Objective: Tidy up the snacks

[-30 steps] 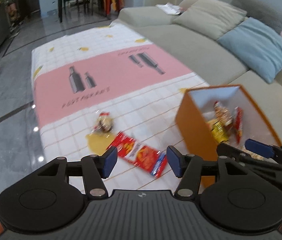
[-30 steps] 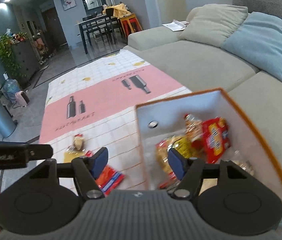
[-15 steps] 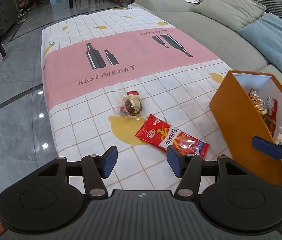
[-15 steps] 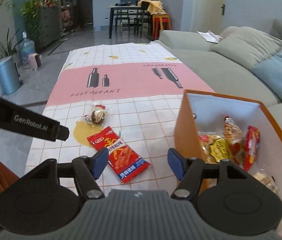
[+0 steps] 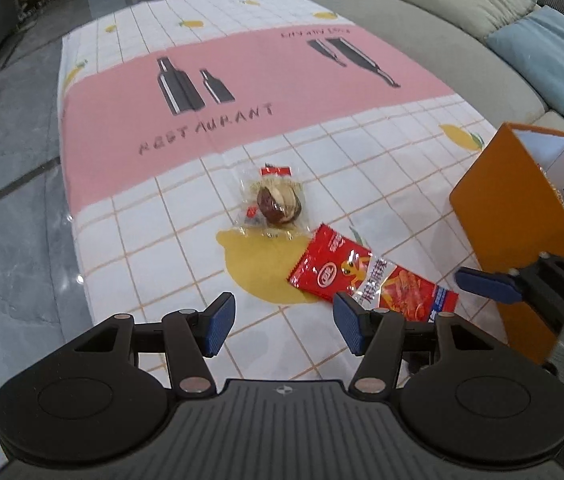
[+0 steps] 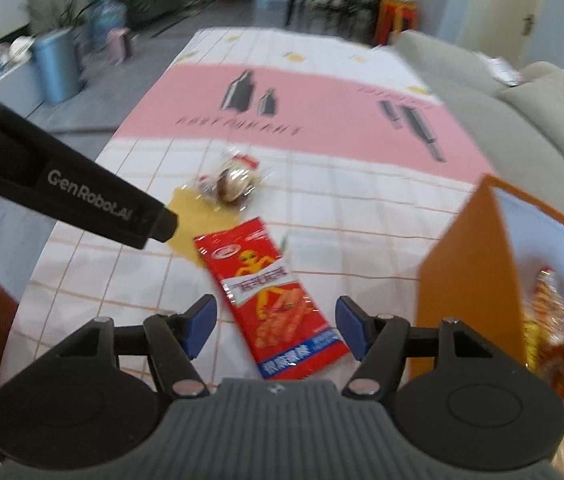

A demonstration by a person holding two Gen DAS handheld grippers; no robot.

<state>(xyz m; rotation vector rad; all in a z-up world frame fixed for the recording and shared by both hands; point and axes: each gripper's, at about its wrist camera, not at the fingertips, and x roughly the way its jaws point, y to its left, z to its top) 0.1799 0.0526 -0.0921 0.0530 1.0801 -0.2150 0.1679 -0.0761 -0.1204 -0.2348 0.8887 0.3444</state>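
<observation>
Both tongs hang spread and empty: right tongs (image 6: 276, 330) straddle the red snack packet (image 6: 270, 300) flat on the surface (image 5: 142, 252); left tongs (image 5: 283, 328) nearby. I'd pinch across its narrow width. Beside it, the orange box (image 5: 497, 216) already holds several packets.

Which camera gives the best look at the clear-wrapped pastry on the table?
The left wrist view: the pastry sits near the middle, sharp enough to show its clear wrapper, brown and tan filling and red label. The right wrist view shows the same pastry, but smaller and smeared by motion blur, just beyond the red packet.
</observation>
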